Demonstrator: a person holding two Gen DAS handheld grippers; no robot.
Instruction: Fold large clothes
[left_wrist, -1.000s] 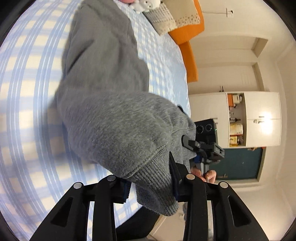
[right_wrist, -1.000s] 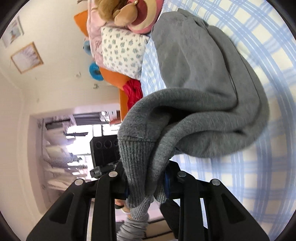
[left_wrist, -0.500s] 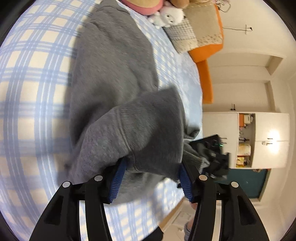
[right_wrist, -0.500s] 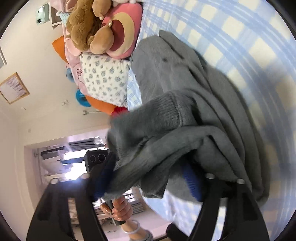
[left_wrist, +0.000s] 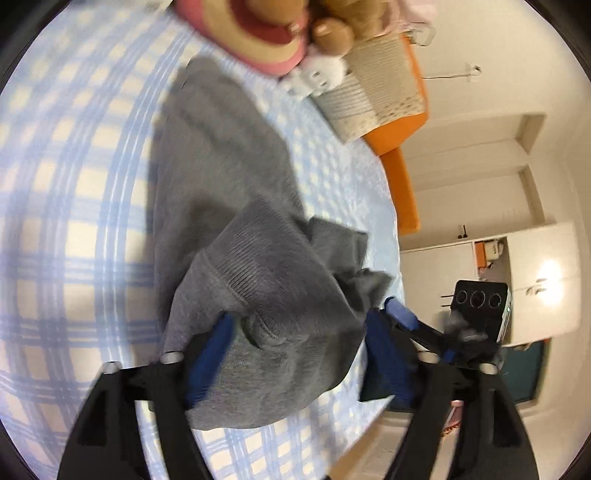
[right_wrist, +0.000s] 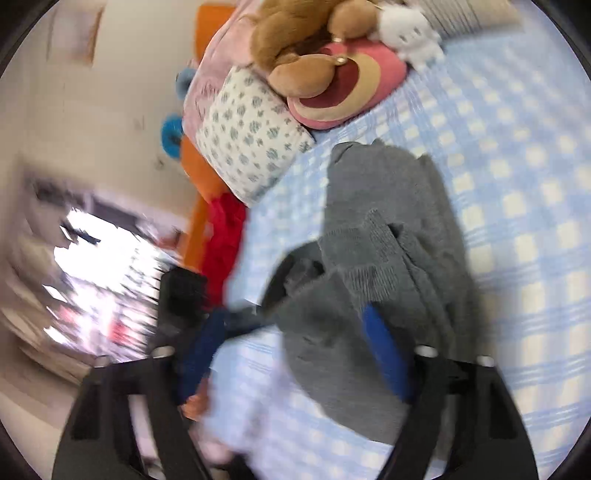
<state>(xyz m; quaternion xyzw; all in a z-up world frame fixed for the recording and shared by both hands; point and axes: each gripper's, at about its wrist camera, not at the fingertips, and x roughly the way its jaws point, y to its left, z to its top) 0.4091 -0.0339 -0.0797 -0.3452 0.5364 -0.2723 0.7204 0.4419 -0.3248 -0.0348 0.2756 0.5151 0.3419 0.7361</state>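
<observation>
The left gripper had opened wide within the last second; before, it pinched the ribbed hem of the grey sweater. The right gripper had let go in the same way. Both stood spread, with the cloth lying loose between their blue pads and held by neither. The sweater now rested folded over itself on the checked bed sheet, near the bed's foot edge. This fold seemed finished.

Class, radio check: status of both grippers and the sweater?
Left gripper open. Right gripper open. Grey sweater bunched on the checked bed. Nothing blocking.
</observation>
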